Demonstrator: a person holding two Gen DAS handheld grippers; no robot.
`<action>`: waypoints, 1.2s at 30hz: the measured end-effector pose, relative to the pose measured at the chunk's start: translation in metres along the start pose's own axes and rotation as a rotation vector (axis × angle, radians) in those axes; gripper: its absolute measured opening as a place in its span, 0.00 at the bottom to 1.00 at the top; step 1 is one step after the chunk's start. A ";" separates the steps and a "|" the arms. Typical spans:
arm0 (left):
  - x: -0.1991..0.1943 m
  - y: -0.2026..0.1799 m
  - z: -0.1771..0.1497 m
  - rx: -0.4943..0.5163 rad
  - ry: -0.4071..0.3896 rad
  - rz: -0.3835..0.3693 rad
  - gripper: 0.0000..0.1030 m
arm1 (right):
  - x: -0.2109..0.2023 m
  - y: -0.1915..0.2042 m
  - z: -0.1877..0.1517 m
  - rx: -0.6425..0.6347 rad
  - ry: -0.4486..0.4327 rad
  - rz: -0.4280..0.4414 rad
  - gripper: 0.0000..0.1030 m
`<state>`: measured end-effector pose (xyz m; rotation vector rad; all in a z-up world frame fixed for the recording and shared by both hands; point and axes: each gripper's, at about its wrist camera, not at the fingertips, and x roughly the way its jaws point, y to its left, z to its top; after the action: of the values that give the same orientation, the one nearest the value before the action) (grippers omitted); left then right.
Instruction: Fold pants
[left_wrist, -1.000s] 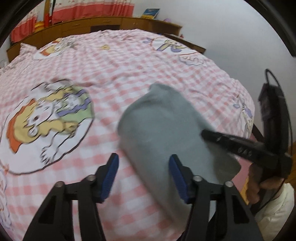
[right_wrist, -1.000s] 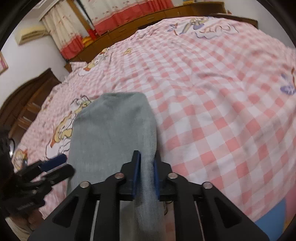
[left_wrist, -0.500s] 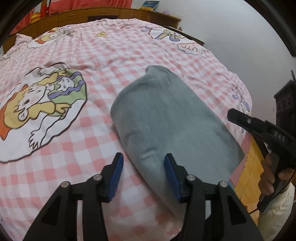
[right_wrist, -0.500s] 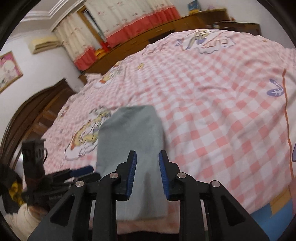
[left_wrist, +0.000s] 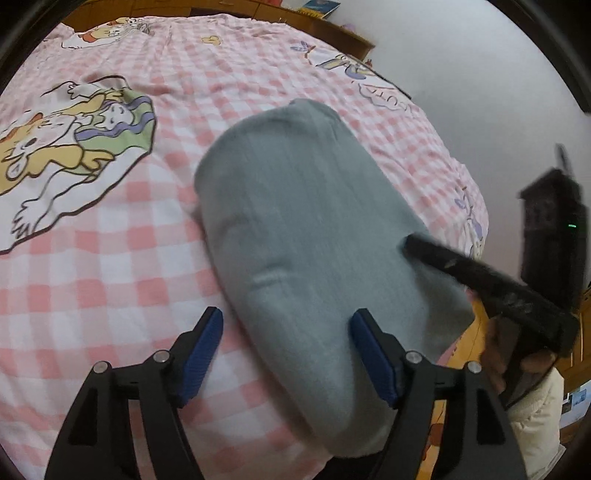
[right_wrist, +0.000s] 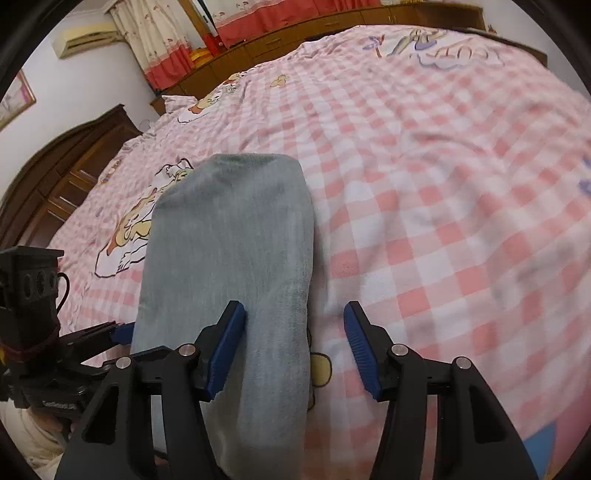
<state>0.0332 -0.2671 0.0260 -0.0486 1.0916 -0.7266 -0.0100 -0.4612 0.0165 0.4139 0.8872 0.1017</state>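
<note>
The grey pants lie folded into a long thick strip on the pink checked bed cover. My left gripper hovers over their near left edge. Its jaws are opening, with cloth between them but no pad pressing on it. In the right wrist view the pants run away from me, and my right gripper straddles their near right edge. Its jaws are opening too and have let go of the cloth. The right gripper reaches in over the pants' right side. The left gripper shows at the left.
The bed's near edge lies just under both grippers, with yellow floor beyond it. A hand and cream sleeve hold the right gripper. Wooden cabinets, red-trimmed curtains and a dark wardrobe line the far and left sides.
The right gripper was shut on the pants' edge, then let go and spread its jaws. The left jaws have widened and sunk closer to the bed. The pants now rest flat.
</note>
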 end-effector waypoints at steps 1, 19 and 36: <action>0.002 -0.001 0.001 0.004 0.000 -0.009 0.74 | 0.001 -0.003 -0.002 0.011 -0.009 0.020 0.57; -0.002 -0.005 0.011 -0.029 -0.078 -0.059 0.34 | -0.019 0.011 -0.031 0.054 -0.121 0.082 0.35; -0.098 0.043 0.016 -0.012 -0.236 -0.022 0.27 | -0.021 0.134 -0.011 -0.002 -0.281 0.166 0.29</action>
<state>0.0433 -0.1846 0.0948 -0.1533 0.8707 -0.7149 -0.0203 -0.3401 0.0783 0.4871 0.5750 0.1921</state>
